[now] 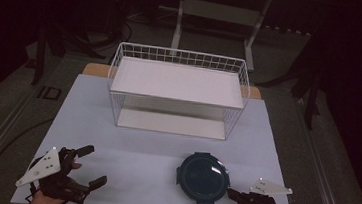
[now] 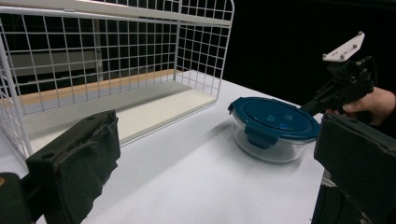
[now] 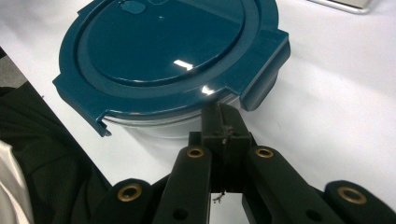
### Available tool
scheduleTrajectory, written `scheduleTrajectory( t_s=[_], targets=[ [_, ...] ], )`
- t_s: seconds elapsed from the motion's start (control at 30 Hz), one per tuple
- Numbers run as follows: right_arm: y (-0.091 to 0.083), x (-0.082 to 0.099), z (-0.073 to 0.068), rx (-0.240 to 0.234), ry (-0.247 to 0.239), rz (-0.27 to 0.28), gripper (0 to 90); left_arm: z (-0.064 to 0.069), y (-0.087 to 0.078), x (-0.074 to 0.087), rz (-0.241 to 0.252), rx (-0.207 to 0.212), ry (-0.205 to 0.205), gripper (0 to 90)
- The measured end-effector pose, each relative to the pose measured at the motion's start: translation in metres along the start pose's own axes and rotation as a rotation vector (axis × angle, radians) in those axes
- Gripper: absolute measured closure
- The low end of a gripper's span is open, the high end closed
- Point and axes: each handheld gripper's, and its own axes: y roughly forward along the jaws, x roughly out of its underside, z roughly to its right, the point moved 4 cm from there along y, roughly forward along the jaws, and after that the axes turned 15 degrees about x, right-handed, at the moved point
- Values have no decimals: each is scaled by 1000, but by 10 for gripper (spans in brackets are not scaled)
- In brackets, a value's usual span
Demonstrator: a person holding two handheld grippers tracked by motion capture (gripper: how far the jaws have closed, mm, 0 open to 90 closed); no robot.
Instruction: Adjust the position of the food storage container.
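Right gripper (image 1: 233, 193) jaws pressed together, tips at round container (image 1: 203, 178) rim; left gripper (image 1: 90, 164) spread wide.

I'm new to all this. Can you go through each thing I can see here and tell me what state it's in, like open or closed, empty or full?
Container: upright on the table, looks empty through the clear wall.
Blue lid: on the container, side flaps down.
Wire shelf rack: upright, both shelves bare.
Left gripper: open, holding nothing.
Right gripper: shut, tips at the container's rim just under the lid.
Table: covered by a white sheet.
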Motion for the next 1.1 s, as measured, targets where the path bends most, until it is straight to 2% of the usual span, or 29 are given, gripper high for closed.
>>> scheduleTrajectory(
  t_s=[0.17, 0.33, 1.1],
  targets=[
    [10, -9, -7, -29, -15, 4, 900, 0, 0, 0, -1, 2, 2, 7],
    [20, -18, -11, -32, -29, 9, 900, 0, -1, 0, 0, 1, -1, 7],
    [44, -41, -45, -128, -98, 2, 900, -1, 1, 1, -6, 4, 1, 7]
  ],
)
